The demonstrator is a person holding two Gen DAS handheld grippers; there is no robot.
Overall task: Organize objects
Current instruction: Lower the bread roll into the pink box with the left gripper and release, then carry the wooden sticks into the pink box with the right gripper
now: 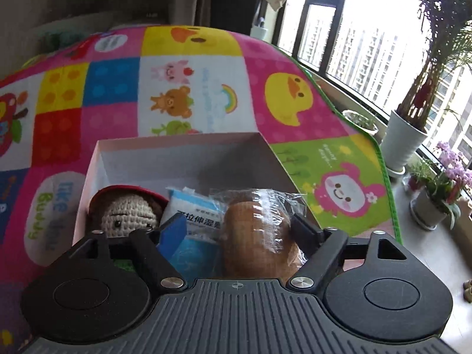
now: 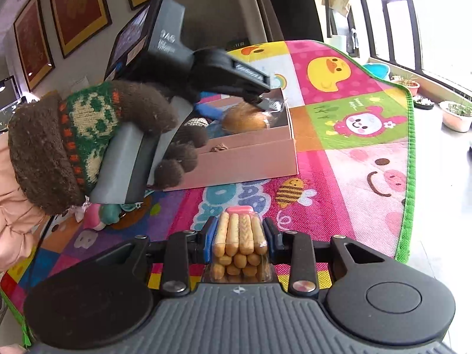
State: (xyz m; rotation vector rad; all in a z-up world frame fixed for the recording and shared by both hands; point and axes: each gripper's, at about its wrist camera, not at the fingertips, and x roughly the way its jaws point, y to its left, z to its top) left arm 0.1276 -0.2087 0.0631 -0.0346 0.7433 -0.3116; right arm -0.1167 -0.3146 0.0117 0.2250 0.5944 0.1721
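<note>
Left gripper (image 1: 239, 230) hung over the open pink box (image 1: 97, 159), jaws spread wide, nothing pinched. The wrapped bread roll (image 1: 253, 233) lay between the fingers inside the box; pads didn't appear to press on it, though the wrapper's edge sat right at the right-side finger. Also in the box: a crocheted doll (image 1: 126, 212) with a red cap at the left, and a blue-and-white wet-wipe packet (image 1: 194, 209) between doll and bread. Box sat on the colourful cartoon play mat (image 1: 177, 73). Right gripper (image 2: 239, 236) was clamped narrow on a clear pack of biscuit sticks (image 2: 239, 236) with a pink end cap, held above the mat, near side of the box, well apart from it. From the right wrist view, a hand in a brown knit glove (image 2: 88, 135) gripped the left tool's handle, its fingers down in the box by the bread. Small pink-and-teal toy (image 2: 101, 214) lay on the mat below that glove. Potted plants (image 1: 410, 135) stood along the window ledge.
</note>
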